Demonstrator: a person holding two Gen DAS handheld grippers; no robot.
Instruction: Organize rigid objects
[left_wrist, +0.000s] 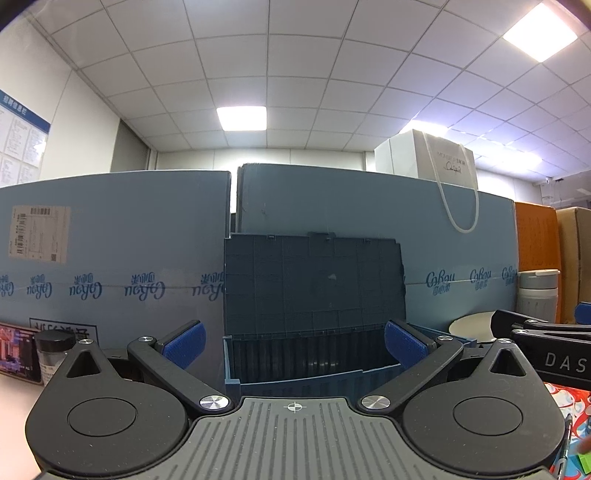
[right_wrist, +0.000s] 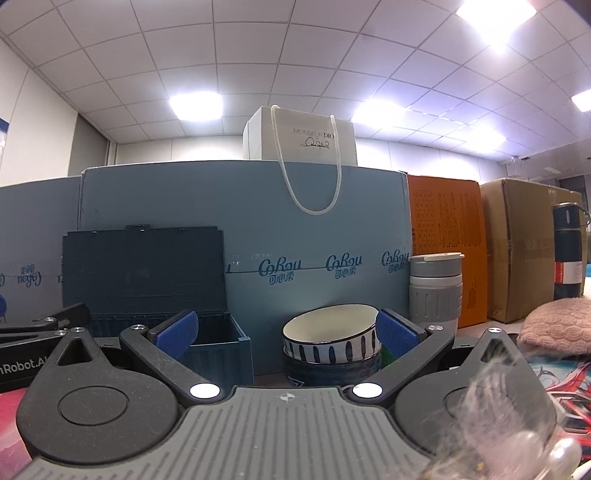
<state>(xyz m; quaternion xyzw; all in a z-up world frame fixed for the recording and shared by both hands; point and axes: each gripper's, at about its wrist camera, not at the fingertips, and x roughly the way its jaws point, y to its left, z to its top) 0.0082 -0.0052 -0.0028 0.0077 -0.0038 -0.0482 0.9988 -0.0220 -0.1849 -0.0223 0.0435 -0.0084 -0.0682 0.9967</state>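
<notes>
Your left tool (left_wrist: 294, 343) and right tool (right_wrist: 286, 332) both sit released, nothing gripped. Ribbed blue plastic bin (right_wrist: 218, 345), lid upright, stands left of the stacked striped ceramic bowls (right_wrist: 330, 341). Grey ridged tumbler (right_wrist: 436, 291) stands right of the bowls, cardboard cartons (right_wrist: 258, 221) behind.

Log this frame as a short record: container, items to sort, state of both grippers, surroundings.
container: dark blue ribbed plastic storage box, hinged lid up
items: white bowl with blue stripes stacked on a dark blue bowl, right of the box
left hand-held gripper: open, empty, facing the box
right hand-held gripper: open, empty, facing the bowls
surroundings: grey lidded tumbler, blue cardboard cartons behind
</notes>
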